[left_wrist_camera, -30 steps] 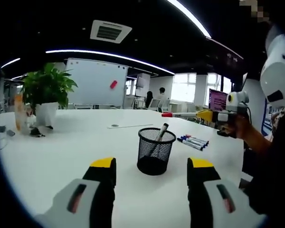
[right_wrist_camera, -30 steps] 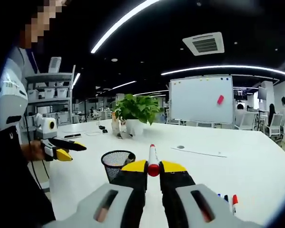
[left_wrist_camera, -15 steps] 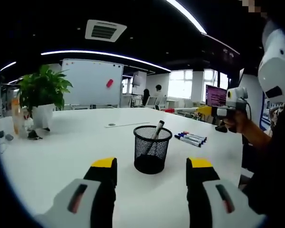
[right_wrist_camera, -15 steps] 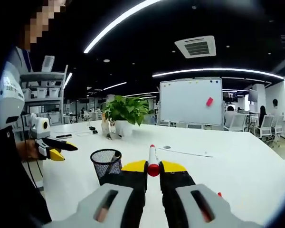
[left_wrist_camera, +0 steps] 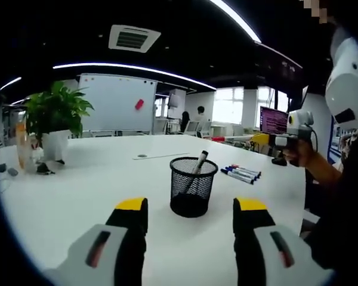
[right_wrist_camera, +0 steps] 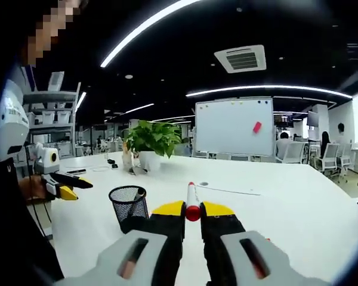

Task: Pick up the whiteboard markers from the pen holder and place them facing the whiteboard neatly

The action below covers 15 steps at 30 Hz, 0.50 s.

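A black mesh pen holder (left_wrist_camera: 193,186) stands on the white table (left_wrist_camera: 95,179) with one black-capped marker (left_wrist_camera: 197,162) leaning inside. Several markers (left_wrist_camera: 241,173) lie in a row on the table right of it. My left gripper (left_wrist_camera: 190,210) hovers open just in front of the holder, jaws wide apart. My right gripper (right_wrist_camera: 193,210) is shut on a white marker with a red cap (right_wrist_camera: 191,199), pointing toward the far whiteboard (right_wrist_camera: 234,127). That right gripper (left_wrist_camera: 268,140) also shows at the right of the left gripper view, held by a hand. The holder (right_wrist_camera: 127,204) sits left of it.
A potted green plant (left_wrist_camera: 55,122) stands at the table's far left, with small items (left_wrist_camera: 24,149) beside it. A whiteboard (left_wrist_camera: 117,102) with a red magnet stands beyond the table. A thin ruler-like strip (left_wrist_camera: 163,157) lies mid-table. People sit in the far background (left_wrist_camera: 201,117).
The right gripper view has swung slightly right, so the holder sits further left in it. My right gripper keeps hold of the red-capped marker. The left gripper stays open, nearly still.
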Available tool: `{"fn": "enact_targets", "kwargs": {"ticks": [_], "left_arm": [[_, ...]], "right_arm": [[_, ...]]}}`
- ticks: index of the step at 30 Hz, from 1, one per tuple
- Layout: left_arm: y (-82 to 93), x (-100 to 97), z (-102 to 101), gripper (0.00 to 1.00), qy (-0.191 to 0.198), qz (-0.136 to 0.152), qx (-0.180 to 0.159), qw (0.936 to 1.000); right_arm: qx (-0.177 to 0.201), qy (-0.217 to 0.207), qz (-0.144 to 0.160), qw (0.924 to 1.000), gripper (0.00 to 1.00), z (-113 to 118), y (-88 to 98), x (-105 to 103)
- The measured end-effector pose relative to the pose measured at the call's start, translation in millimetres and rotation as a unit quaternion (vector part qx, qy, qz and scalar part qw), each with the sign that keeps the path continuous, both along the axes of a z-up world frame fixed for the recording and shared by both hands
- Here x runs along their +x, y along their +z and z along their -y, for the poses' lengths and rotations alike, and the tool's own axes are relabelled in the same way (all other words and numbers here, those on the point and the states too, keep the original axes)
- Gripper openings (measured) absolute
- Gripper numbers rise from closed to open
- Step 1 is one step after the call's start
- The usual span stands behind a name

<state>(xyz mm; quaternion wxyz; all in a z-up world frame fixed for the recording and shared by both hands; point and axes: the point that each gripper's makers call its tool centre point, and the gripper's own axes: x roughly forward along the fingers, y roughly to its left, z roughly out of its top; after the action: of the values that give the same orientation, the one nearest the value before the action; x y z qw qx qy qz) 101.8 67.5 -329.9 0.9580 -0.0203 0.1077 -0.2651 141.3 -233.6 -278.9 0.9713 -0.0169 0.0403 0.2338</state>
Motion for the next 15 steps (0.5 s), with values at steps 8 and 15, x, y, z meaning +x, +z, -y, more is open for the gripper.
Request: {"fn": "enact_targets", "kwargs": {"ticks": [8,15], "left_arm": [[-1.2,1.1,0,0.58,0.001,-0.002,0.002,1.0],[-3.2,0.2,4,0.58,-0.006,-0.004,0.003,1.0]], "right_arm": [[-0.004,-0.015,-0.001,0.9999,0.13,11,-1.0,-2],[-0.01,-0.032,-0.002,0.9995,0.13,22,-2.9,-3]]}}
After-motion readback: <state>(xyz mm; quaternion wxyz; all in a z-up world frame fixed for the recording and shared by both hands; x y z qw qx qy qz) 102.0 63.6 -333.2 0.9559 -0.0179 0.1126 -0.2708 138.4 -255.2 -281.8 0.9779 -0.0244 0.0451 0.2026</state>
